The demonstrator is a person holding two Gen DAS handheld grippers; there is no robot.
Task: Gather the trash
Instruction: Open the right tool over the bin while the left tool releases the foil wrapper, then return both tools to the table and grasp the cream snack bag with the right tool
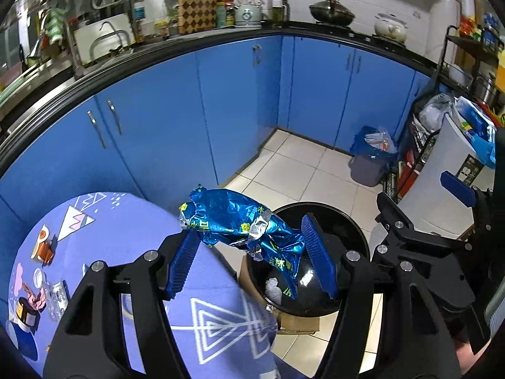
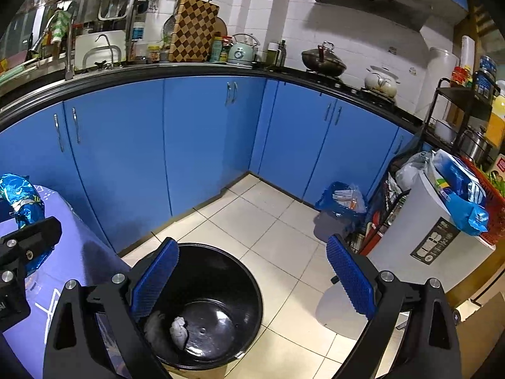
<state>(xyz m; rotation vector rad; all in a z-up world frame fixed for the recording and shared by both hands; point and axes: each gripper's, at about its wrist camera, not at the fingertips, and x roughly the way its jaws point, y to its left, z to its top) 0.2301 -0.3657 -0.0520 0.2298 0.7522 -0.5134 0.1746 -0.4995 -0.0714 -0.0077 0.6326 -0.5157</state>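
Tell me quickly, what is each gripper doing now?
Left gripper: closed on the blue foil wrapper, above the black bin.
Right gripper: open, holding nothing.

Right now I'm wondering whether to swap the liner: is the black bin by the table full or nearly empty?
Nearly empty. The black bin shows its bare shiny bottom, with only a crumpled white wad lying inside.

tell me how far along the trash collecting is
Done: one crumpled white scrap already lies in the black bin. In hand: the left gripper holds a blue foil wrapper above the bin. Left: drop it, then clear the small items on the purple table.
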